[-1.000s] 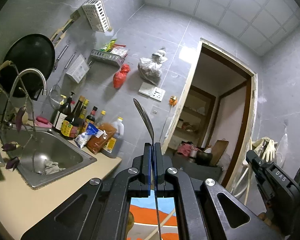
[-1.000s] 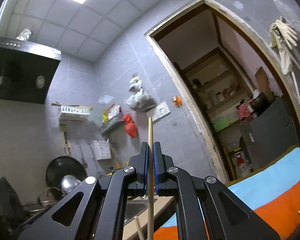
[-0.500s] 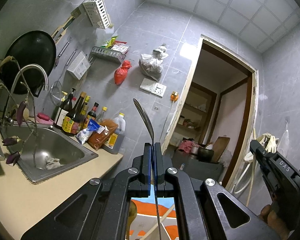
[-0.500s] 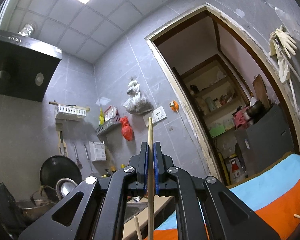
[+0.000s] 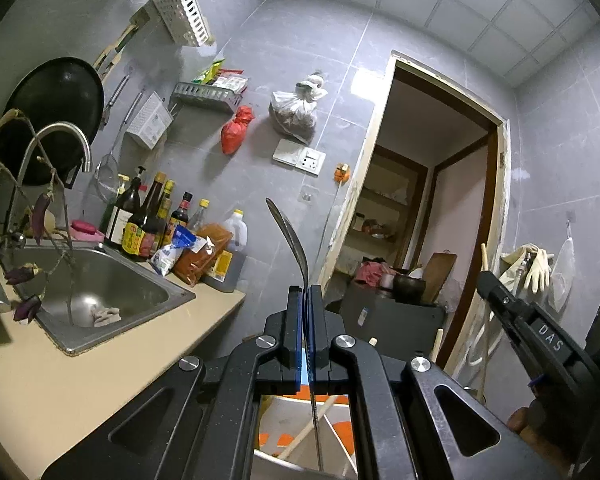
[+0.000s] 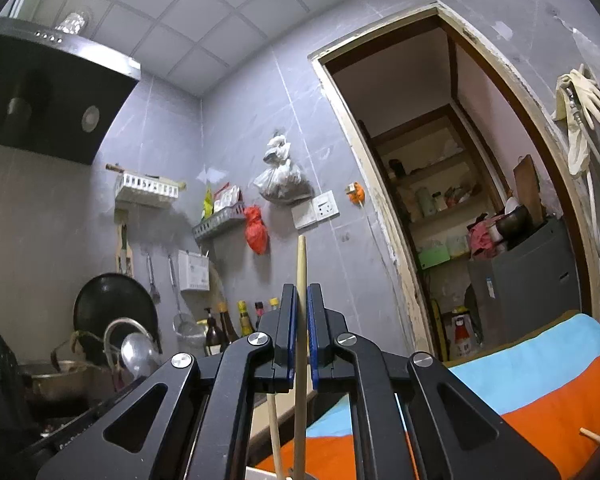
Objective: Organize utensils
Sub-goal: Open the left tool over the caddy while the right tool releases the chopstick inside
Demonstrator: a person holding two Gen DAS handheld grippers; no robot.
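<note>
Metal spoon (image 5: pixel 290 236), thin, stiff and likely slippery, stands upright with its handle clamped in the left claw (image 5: pixel 305 320), above the beige desk (image 5: pixel 60 380) edge. Wooden chopstick (image 6: pixel 301 280), light and rigid, is pinched mid-shaft in the right claw (image 6: pixel 300 320); it probably pivots easily, so grip near the middle.

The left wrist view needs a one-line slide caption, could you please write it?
Left tool shut on an upright metal spoon, sink and bottles behind.
</note>
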